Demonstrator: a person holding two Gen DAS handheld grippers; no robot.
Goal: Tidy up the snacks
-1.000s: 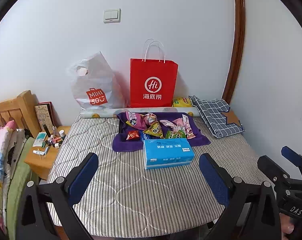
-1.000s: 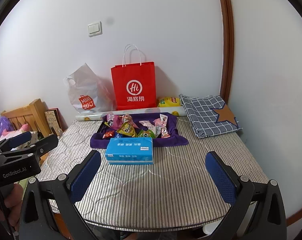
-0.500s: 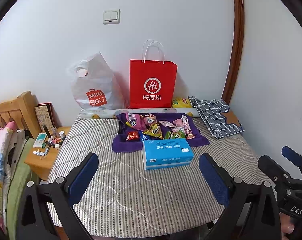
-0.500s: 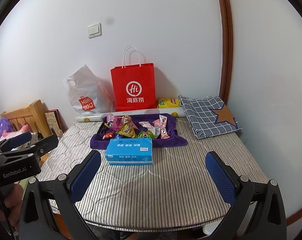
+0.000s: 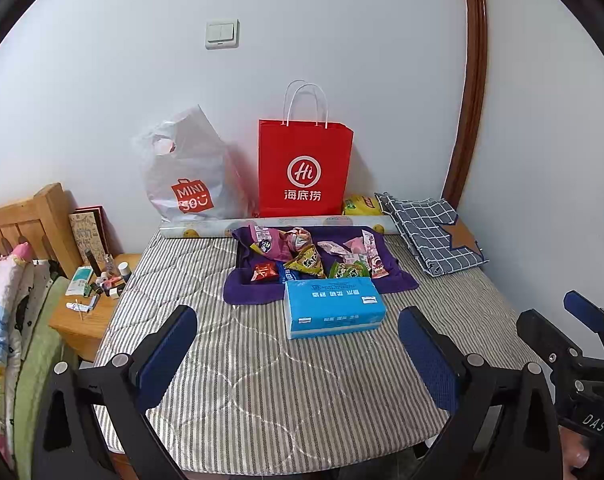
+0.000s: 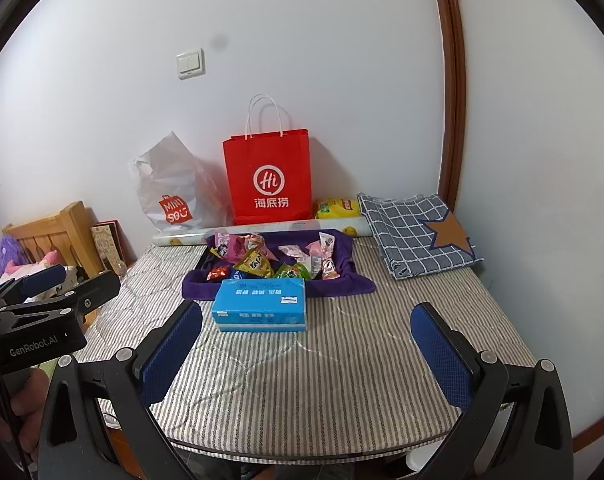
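Left wrist first: left gripper [image 5: 298, 350] spread wide, empty, hovering at table edge; snacks [image 5: 307, 258] heaped on purple cloth [image 5: 242, 294] behind tissue box [image 5: 333, 308], well apart.

Right wrist: right gripper [image 6: 305, 354] likewise agape, empty, aimed centrally, probably for approach.

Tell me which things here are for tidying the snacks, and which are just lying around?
For the job:
snack packets
purple cloth under them
left gripper, open
right gripper, open

Just lying about:
blue tissue pack
red paper bag
white plastic bag
checked cloth
yellow packet
little bottles on the bedside table
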